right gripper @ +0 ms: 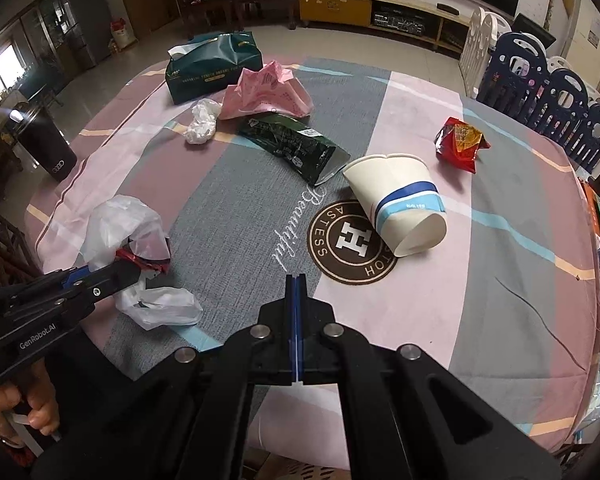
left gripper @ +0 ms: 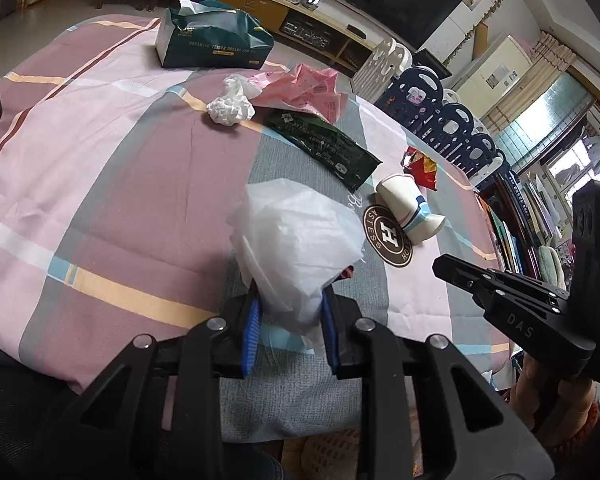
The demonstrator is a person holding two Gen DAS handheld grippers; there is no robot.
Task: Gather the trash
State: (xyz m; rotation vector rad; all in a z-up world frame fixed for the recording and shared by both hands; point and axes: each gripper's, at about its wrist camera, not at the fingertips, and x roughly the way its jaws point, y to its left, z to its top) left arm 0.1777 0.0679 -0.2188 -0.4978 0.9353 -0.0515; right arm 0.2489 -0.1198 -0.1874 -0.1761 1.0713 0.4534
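My left gripper is shut on a white plastic bag held over the near table edge; a red wrapper shows at the bag's mouth. My right gripper is shut and empty, near the front edge, and shows at the right of the left wrist view. On the table lie a paper cup on its side, a dark green packet, a red snack wrapper, a crumpled white tissue and a pink wrapper.
A green tissue pack stands at the table's far side. A striped cloth covers the round table. A black bin stands on the floor to the left. Baby fence panels stand at the right.
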